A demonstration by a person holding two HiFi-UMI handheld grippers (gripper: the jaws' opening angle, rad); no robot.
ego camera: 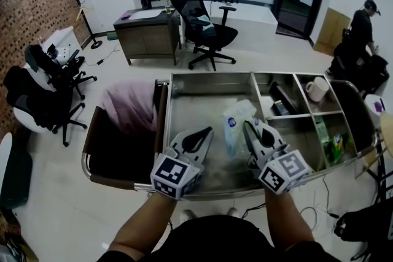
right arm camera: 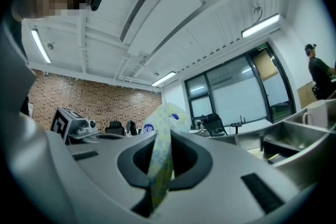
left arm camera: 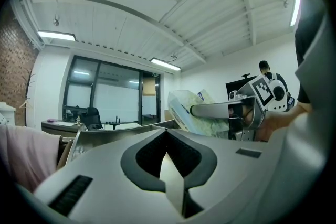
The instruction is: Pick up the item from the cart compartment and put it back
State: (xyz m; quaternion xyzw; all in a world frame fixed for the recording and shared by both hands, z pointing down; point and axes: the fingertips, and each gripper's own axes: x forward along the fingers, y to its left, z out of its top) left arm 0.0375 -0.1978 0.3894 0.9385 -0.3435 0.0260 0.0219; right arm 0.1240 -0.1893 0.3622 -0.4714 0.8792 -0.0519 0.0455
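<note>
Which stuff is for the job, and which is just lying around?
For the job: pale flowery plastic packet, pinched in the right tongs; shiny steel cart.
Just lying about: white mug, small green packet, pink cloth, black office chair.

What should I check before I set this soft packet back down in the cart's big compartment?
1. Right gripper jaws shut on the soft packet: ok.
2. Packet held above the big compartment: ok.
3. Left gripper empty, jaws shut, beside the packet without touching it: ok.
4. Landing spot under the packet free: cannot tell, the packet and grippers cover it.
5. Person in the background standing well away: ok.
</note>
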